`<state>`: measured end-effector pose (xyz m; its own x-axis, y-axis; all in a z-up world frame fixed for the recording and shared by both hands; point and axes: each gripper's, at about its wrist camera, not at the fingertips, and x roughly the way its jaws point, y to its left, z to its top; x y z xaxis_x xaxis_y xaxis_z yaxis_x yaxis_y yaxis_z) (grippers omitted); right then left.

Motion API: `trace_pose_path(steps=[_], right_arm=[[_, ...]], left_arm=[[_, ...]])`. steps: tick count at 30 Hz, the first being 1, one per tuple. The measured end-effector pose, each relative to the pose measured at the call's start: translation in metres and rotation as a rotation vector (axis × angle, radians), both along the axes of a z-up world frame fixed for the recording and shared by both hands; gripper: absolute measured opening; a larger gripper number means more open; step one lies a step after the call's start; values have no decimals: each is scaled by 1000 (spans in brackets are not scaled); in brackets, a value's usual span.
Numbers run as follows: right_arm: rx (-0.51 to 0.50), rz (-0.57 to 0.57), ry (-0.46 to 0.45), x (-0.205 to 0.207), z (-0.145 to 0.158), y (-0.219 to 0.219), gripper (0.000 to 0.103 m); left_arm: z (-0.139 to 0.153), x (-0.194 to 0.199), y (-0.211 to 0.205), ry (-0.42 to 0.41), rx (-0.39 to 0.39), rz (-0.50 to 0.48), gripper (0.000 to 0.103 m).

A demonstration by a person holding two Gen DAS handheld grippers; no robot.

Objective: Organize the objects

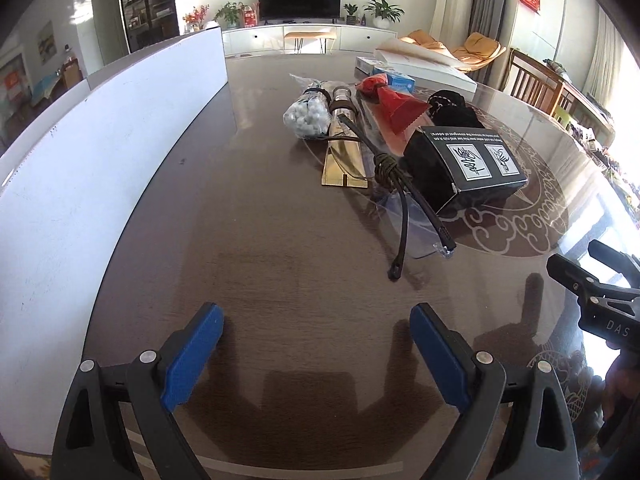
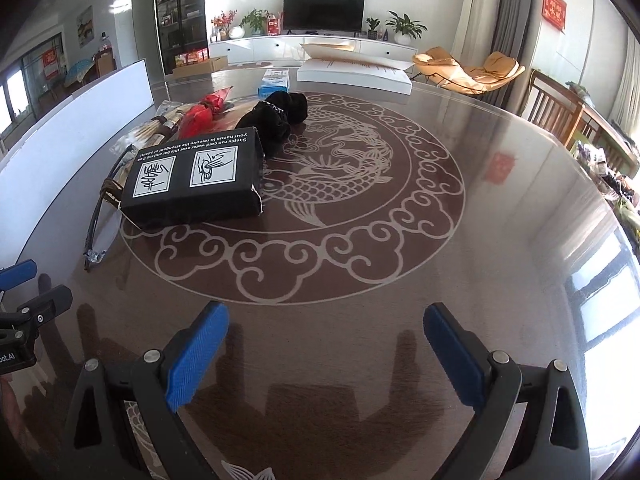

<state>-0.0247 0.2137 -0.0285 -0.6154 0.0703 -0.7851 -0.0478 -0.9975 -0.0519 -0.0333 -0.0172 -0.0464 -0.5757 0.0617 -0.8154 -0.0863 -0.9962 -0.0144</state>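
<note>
**Both claws empty, clutter waiting ahead on the table**

The left claw (image 1: 316, 354) hovers low over the table (image 1: 248, 240), fingers wide apart, holding nothing. Ahead of it, well apart, lie a bag of white beads (image 1: 306, 114), likely light and slippery; a gold pack (image 1: 346, 160), flat; a knotted cord (image 1: 390, 168), limp, best taken at the knot; and a black box (image 1: 468, 164), stiff, probably easiest by its side walls. The right claw (image 2: 326, 354), also spread and empty, has the box ahead to its left.
</note>
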Motion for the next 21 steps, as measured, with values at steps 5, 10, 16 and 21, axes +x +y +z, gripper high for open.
trace_pose_path(steps=[5, 10, 16, 21], right_arm=[[-14, -10, -9, 0, -2, 1, 98], [-20, -11, -18, 0, -4, 0, 98], [-47, -8, -29, -1, -6, 2, 99], [-44, -2, -37, -3, -6, 0, 103]], left_arm=[[-1, -5, 1, 23, -22, -32, 95], [-1, -7, 1, 30, -21, -33, 97], [-2, -7, 2, 17, -22, -37, 103], [-2, -7, 2, 17, -23, -35, 103]])
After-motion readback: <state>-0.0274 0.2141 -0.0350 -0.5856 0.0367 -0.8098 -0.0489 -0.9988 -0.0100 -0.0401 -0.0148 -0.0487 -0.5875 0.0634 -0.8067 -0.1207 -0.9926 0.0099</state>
